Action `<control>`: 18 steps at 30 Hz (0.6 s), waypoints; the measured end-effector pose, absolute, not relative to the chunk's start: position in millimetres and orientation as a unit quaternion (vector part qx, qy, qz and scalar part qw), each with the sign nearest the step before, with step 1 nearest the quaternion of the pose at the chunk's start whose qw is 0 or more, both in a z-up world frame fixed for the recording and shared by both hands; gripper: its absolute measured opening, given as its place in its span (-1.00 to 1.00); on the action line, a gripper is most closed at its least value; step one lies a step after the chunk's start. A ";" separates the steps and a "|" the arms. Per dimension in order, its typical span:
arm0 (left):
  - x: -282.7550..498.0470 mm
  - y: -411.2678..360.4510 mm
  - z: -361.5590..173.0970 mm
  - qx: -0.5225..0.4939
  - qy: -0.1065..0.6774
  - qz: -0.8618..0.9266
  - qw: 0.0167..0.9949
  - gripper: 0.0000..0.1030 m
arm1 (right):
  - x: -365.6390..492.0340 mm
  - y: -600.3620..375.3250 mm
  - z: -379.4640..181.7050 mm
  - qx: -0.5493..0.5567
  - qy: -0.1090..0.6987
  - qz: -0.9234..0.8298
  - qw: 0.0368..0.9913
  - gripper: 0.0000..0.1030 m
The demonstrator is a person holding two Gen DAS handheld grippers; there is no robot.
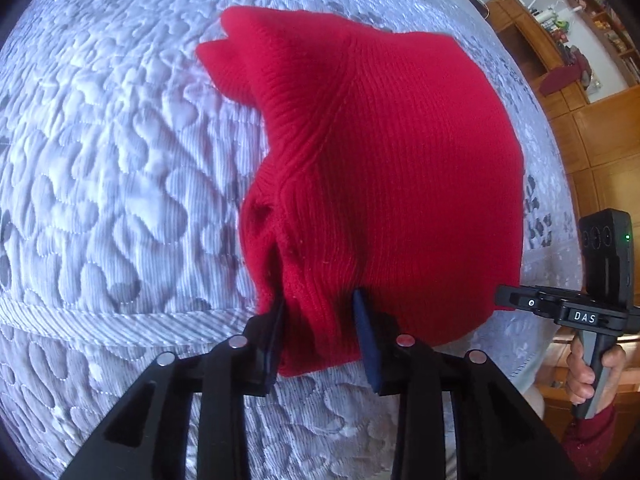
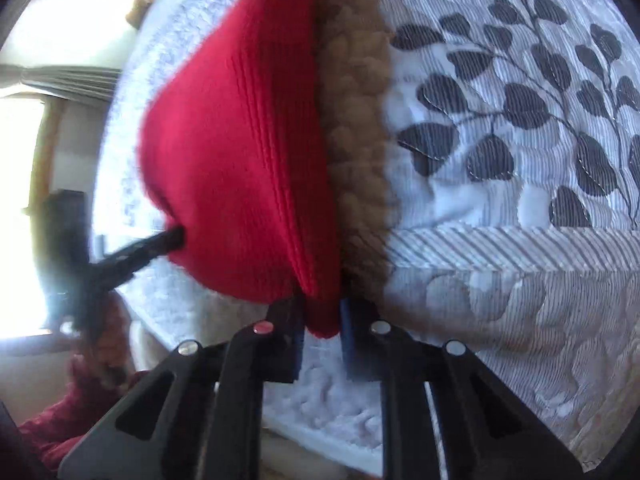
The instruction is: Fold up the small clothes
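A red ribbed knit garment (image 1: pixel 400 160) hangs over a quilted bedspread (image 1: pixel 100 160), held up by both grippers at its near edge. My left gripper (image 1: pixel 319 298) is shut on a bunched fold of the garment, with the cloth pinched between the blue pads. In the right wrist view the red garment (image 2: pixel 240 140) is stretched edge-on, and my right gripper (image 2: pixel 321 304) is shut on its lower corner. The other gripper's finger (image 2: pixel 152 246) reaches into the cloth from the left. A hand (image 1: pixel 588 368) in a red sleeve holds the right gripper's body (image 1: pixel 568 312).
A brown fluffy piece of cloth (image 2: pixel 356 100) lies on the bedspread (image 2: pixel 520 240) just behind the red garment. The bedspread has a grey leaf print (image 2: pixel 500 112). Wooden shelves and cabinets (image 1: pixel 580 80) stand beyond the bed. A bright window (image 2: pixel 24 200) is at the left.
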State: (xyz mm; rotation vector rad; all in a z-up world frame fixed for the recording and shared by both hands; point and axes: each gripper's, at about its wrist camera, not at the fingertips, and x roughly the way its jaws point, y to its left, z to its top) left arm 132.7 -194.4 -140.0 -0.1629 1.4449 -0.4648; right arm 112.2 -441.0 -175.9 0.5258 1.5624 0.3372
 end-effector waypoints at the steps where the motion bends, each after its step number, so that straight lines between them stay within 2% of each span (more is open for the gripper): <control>1: 131.9 -194.3 -140.2 -0.075 0.653 -0.209 0.724 -0.33 | 111.5 -438.8 -177.6 0.228 0.692 0.142 0.670 -0.72; 3: 132.1 -194.5 -134.2 -0.075 0.654 -0.207 0.724 -0.33 | 110.6 -434.8 -167.8 0.213 0.686 0.139 0.682 -0.67; 5: 132.0 -190.0 -127.3 -0.083 0.656 -0.199 0.724 -0.33 | 106.9 -430.3 -149.9 0.190 0.673 0.125 0.704 -0.42; 6: 130.2 -185.8 -121.8 -0.089 0.657 -0.188 0.725 -0.34 | 102.5 -429.9 -140.2 0.177 0.667 0.114 0.714 -0.20; 7: 128.0 -182.4 -115.6 -0.088 0.655 -0.177 0.730 -0.27 | 99.7 -428.1 -130.8 0.164 0.660 0.101 0.726 0.07; 9: 123.8 -179.9 -102.1 -0.060 0.645 -0.137 0.749 -0.07 | 91.7 -425.4 -107.7 0.133 0.640 0.073 0.753 0.22; 10: 121.2 -179.3 -95.1 -0.044 0.638 -0.119 0.759 0.02 | 87.9 -422.5 -95.0 0.122 0.631 0.059 0.764 0.36; 13: 109.5 -182.1 -71.4 -0.016 0.614 -0.092 0.784 0.14 | 75.1 -416.4 -70.2 0.095 0.613 0.032 0.784 0.69; 18: 83.9 -195.1 -36.3 0.036 0.574 -0.073 0.815 0.29 | 63.1 -390.5 -45.4 0.070 0.591 0.003 0.803 0.79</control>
